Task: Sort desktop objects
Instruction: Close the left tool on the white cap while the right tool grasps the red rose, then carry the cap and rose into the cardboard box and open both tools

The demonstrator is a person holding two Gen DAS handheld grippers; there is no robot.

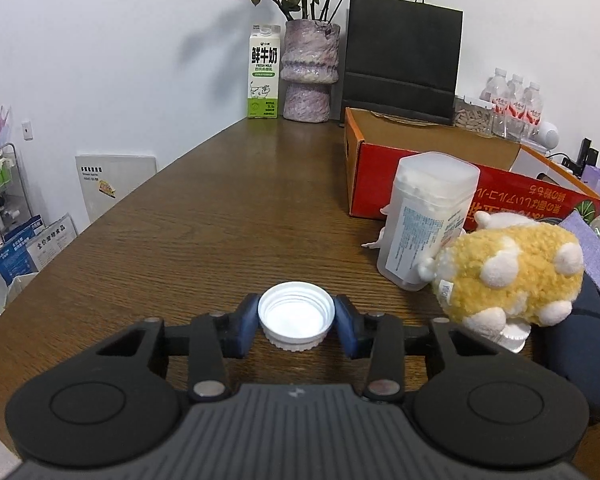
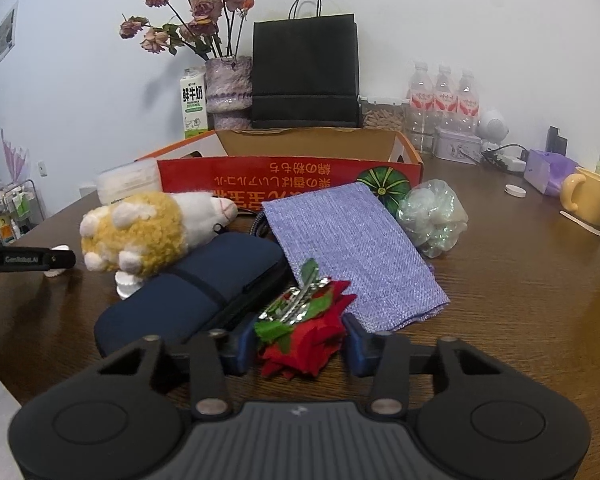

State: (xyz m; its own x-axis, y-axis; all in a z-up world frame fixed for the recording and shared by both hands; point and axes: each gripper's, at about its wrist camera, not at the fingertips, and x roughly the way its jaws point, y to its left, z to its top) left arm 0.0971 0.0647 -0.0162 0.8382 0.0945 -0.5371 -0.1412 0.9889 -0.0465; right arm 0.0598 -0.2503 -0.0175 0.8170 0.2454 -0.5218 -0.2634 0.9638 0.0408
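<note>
The plush toy (image 1: 512, 276) hides the bottom of the cotton-swab container (image 1: 428, 220). On the wooden table (image 1: 220, 220), the left gripper (image 1: 296, 318) clamps a white bottle cap (image 1: 296, 314), open side up. The right gripper (image 2: 300, 340) squeezes a red rose hair clip (image 2: 304, 328), its metal clip end pointing away toward the purple cloth (image 2: 352, 240).

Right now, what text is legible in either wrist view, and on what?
"鲜牛奶" and "FRESH MILK": milk carton by the vase.
"GenRobot.AI": side of the left claw, seen from the right wrist.
Upside-down Japanese print on the red box: too distorted to quote.
Clear container label, plush toy tag, water bottles labels: too small.
</note>
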